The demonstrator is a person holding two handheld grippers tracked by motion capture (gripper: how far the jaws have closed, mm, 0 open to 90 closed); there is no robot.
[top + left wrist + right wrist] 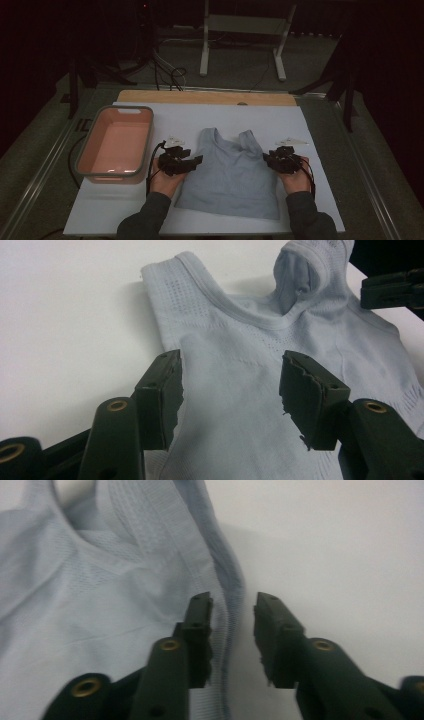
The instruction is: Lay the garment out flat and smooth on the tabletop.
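We find the pale blue tank top (pixel 231 172) flat on the white board (pixel 320 150), no legible label. Left gripper (pixel 231 390) stands wide over its side; right gripper (pixel 232 630) narrowly straddles its edge, unclamped. Pink basin (pixel 116 145) sits left.

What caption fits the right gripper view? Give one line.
Right gripper, jaws apart, straddles the tank top's side edge.

We read no text, label, brand or number anywhere; the tank top (pixel 231 172) and the pink tub (pixel 119 144) left of it seem unmarked, though lighting is dim.
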